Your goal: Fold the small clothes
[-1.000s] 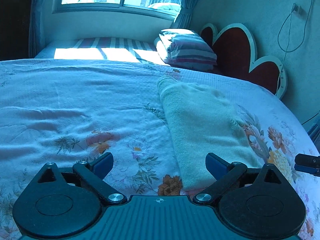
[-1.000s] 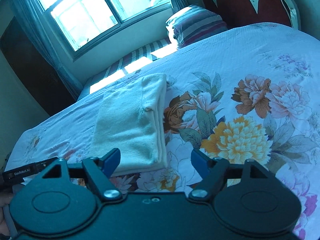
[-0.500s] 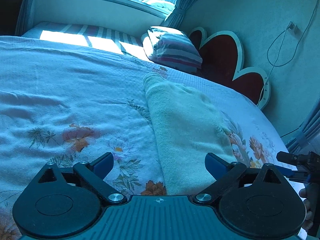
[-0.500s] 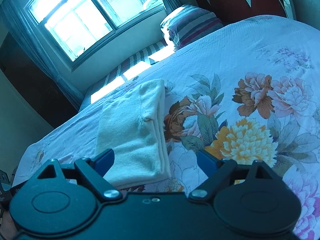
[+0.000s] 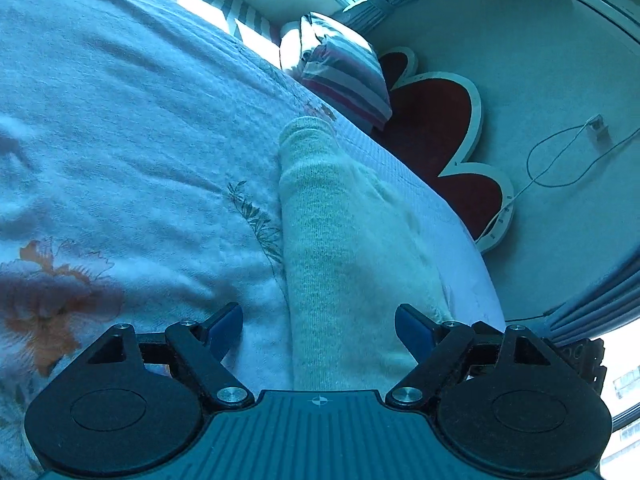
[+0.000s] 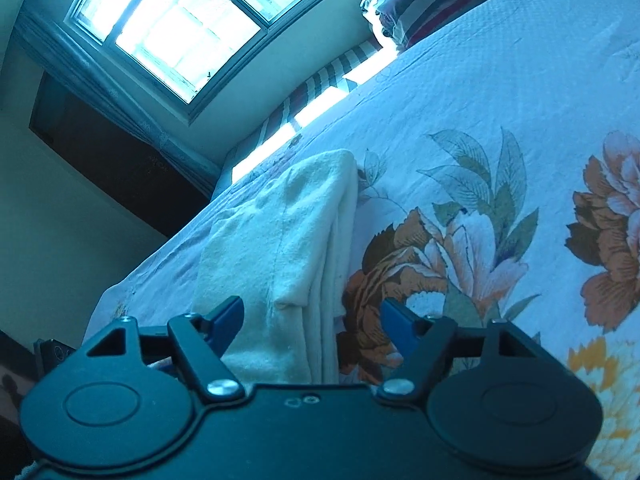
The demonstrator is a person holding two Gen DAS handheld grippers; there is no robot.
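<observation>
A pale cream knitted garment (image 5: 344,248) lies folded into a long strip on the flowered bedspread (image 5: 120,152). My left gripper (image 5: 319,330) hovers low over its near end, and the near left edge of the cloth lies between its blue pads; the jaws are closing and the pads do not press on it. In the right wrist view the same garment (image 6: 288,248) shows its stacked folded edges. My right gripper (image 6: 312,322) straddles the near right edge, jaws closing, pads clear of the cloth.
A striped pillow (image 5: 344,68) lies at the head of the bed beside a red scalloped headboard (image 5: 436,132). A window (image 6: 192,20) with curtains is behind. A cable (image 5: 560,160) hangs on the wall. The other gripper's tip (image 6: 52,354) shows at lower left.
Both grippers have dropped and moved forward onto the near end of the folded garment, rolling as they came. Their jaws have narrowed a little. The garment has not moved.
</observation>
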